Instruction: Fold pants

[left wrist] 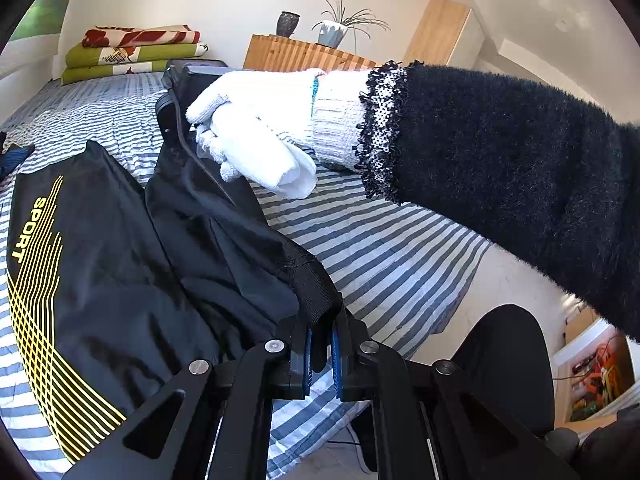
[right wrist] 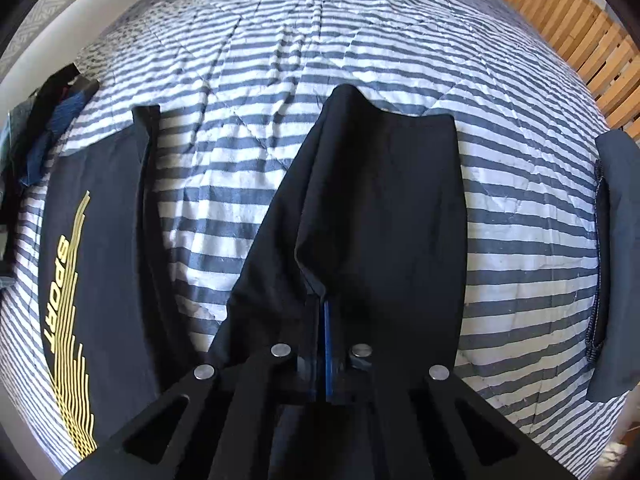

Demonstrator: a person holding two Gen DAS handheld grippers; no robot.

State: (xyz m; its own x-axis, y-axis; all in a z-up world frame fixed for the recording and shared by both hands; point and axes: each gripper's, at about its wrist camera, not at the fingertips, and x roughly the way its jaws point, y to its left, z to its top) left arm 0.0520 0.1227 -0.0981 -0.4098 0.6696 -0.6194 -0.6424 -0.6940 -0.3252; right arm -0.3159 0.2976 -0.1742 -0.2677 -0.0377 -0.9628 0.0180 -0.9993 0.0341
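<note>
Black sport pants [left wrist: 120, 264] with yellow "SPORT" lettering lie on a striped bed cover [left wrist: 380, 256]. My left gripper [left wrist: 321, 350] is shut on the ribbed waistband edge [left wrist: 316, 288], lifted a little off the bed. A white-gloved hand [left wrist: 256, 128] in a fuzzy black sleeve holds the right gripper body over the pants' far part. In the right wrist view my right gripper [right wrist: 323, 344] is shut on a raised fold of the black pants [right wrist: 372, 208], which drape over its fingers. The printed leg [right wrist: 92, 264] lies flat at the left.
Folded green and red blankets [left wrist: 136, 50] are stacked at the bed's far end. A slatted wooden cabinet [left wrist: 304, 54] carries a vase and a potted plant. Dark clothing [right wrist: 56, 120] sits at the bed's left edge, another dark garment [right wrist: 616, 264] at the right.
</note>
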